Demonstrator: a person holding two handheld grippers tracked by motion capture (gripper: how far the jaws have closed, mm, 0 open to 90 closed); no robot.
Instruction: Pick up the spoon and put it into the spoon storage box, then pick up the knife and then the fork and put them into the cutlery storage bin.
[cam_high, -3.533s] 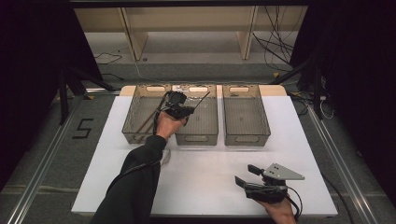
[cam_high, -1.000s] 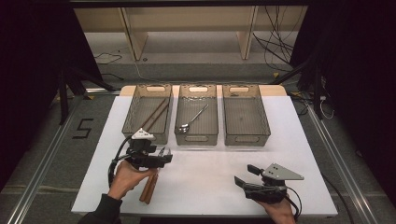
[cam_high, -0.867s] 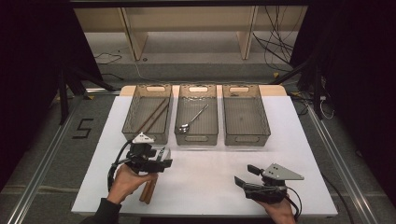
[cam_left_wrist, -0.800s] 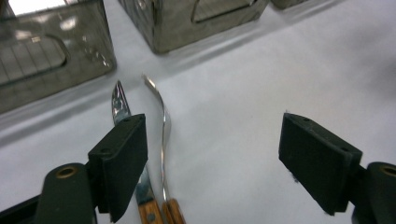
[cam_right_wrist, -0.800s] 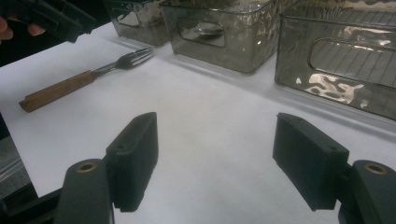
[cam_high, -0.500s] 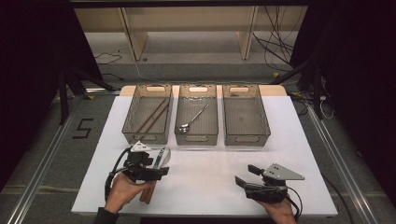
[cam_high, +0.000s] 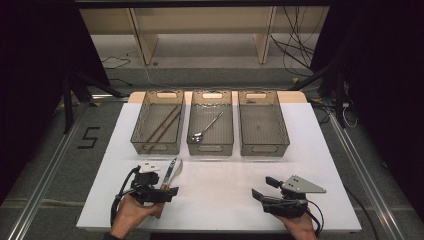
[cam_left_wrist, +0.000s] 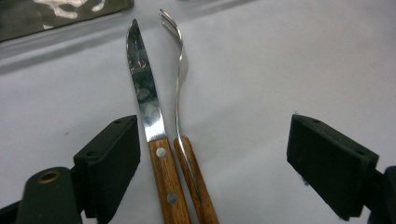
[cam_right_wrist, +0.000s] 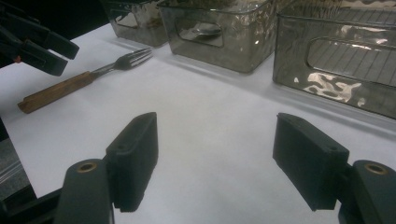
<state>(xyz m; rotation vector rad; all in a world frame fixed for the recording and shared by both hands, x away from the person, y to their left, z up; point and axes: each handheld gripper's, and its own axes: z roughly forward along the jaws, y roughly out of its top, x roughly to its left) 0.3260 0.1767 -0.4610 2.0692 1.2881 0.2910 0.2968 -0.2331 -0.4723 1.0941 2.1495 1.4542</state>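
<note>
Left tool (cam_left_wrist: 212, 158), jaws spread wide and just opened further, is held over the knife (cam_left_wrist: 149, 126) and fork (cam_left_wrist: 184, 140), ungripped between them near the counter's (cam_high: 225, 195) front-left corner.

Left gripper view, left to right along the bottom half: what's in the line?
Left jaw, knife with its riveted wooden handle, fork lying alongside and touching it at the handle, bare white table, right jaw.
</note>
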